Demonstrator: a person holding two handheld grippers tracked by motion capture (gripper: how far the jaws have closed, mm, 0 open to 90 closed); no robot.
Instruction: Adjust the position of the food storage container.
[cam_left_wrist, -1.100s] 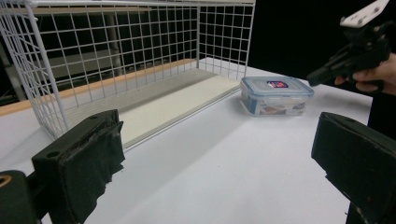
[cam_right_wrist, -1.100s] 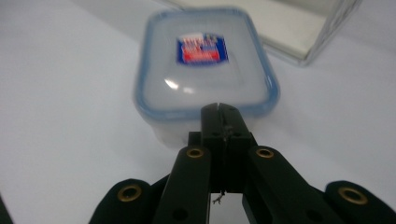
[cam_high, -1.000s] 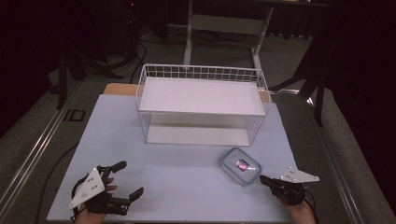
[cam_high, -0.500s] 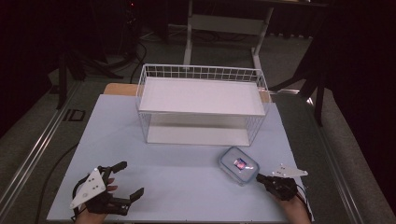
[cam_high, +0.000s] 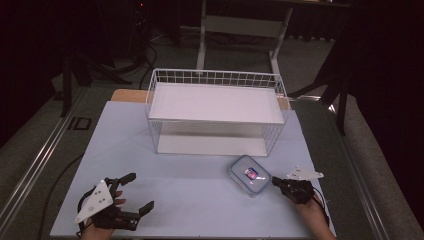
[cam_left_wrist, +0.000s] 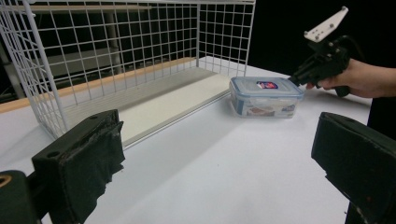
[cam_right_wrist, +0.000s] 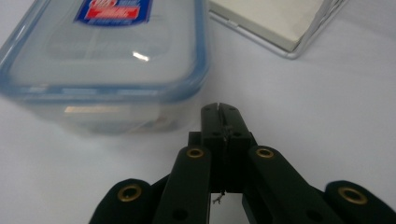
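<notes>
Blue-red lid label unreadable; container (cam_high: 251, 175) at 10 o'clock, just off right gripper (cam_high: 276, 182), jaws pressed together; left gripper (cam_high: 139, 193) spread.

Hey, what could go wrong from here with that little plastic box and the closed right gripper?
The right gripper, jaws shut, points at the edge of the clear blue-rimmed plastic box; going on like this, it would probably push the box across the white table rather than grip it. A push might slide it against the white wire basket nearby.

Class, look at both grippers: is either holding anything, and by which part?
Nothing is held. The left gripper is open over bare table; the right gripper is shut, empty, beside the plastic container.
</notes>
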